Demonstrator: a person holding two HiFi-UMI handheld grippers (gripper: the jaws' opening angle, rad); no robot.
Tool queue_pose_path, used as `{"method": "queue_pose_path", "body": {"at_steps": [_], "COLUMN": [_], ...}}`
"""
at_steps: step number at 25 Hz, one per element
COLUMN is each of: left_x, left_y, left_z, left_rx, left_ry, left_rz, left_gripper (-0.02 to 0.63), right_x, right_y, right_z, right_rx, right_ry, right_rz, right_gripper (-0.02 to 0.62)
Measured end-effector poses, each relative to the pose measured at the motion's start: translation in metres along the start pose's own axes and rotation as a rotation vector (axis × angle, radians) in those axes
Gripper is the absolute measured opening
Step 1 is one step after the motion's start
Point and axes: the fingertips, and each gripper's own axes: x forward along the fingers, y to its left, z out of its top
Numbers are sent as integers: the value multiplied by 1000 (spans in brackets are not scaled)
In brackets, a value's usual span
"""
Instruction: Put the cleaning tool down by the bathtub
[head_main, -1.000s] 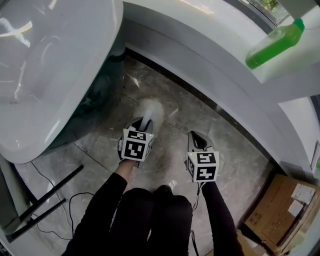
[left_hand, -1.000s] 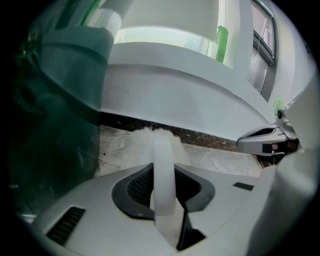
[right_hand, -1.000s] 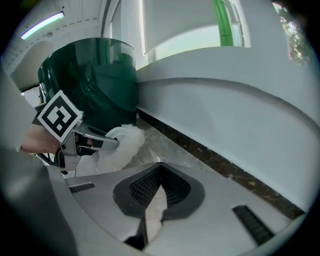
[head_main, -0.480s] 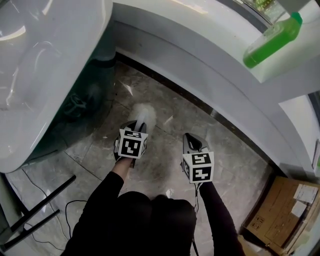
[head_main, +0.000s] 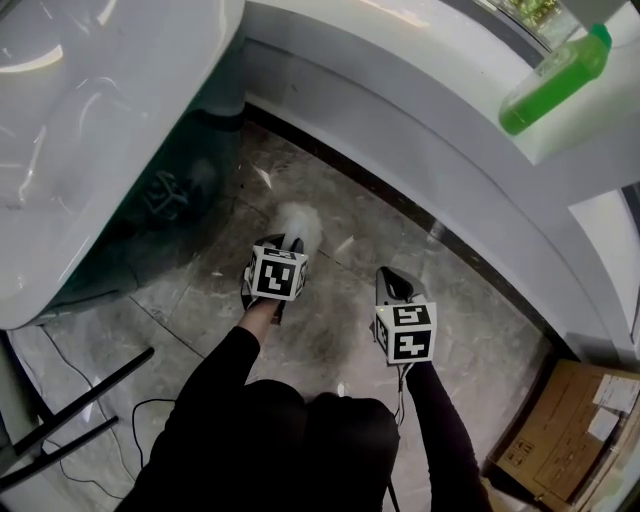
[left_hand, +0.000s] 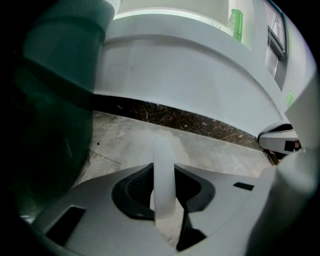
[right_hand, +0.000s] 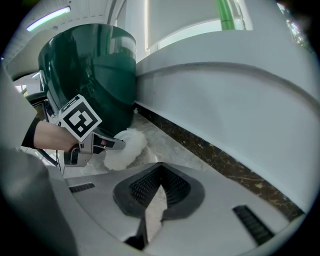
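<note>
The cleaning tool is a white handle (left_hand: 163, 175) ending in a fluffy white head (head_main: 300, 222). My left gripper (head_main: 284, 246) is shut on that handle, low over the marble floor, and the head (right_hand: 125, 148) rests on or just above the floor. It is close to the bathtub's dark green outer wall (head_main: 170, 210). The tub is white inside (head_main: 90, 130). The left gripper view shows the handle running out between the jaws of my left gripper (left_hand: 163, 169). To the right, my right gripper (head_main: 390, 277) is shut and holds nothing; in its own view (right_hand: 160, 169) the pads meet.
A curved white ledge (head_main: 440, 110) runs along the far side of the floor, with a green bottle (head_main: 555, 78) on it. A cardboard box (head_main: 560, 430) stands at the lower right. Black stand legs and cables (head_main: 80, 400) lie at the lower left.
My left gripper has sunk toward the floor with the cleaning tool still in it. The right gripper has come down a little too.
</note>
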Motion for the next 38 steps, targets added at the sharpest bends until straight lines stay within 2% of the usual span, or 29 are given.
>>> {"method": "queue_pose_path", "body": {"at_steps": [10, 17, 31, 38], "left_x": [12, 21, 28, 25], "left_y": [-4, 4, 7, 4], "left_z": [-7, -17, -19, -13], "left_rx": [25, -16, -34, -23], "left_ry": [51, 80, 78, 54], "left_rz": [2, 21, 50, 25], "left_gripper": [95, 95, 97, 104], "right_x": [27, 33, 30, 30], "right_y": [9, 12, 7, 6], "right_z": [-9, -13, -15, -12], "right_rx": [24, 30, 23, 16], "right_ry": [25, 39, 46, 44], "right_rz": [30, 55, 55, 51], "right_gripper": [0, 0, 1, 0]}}
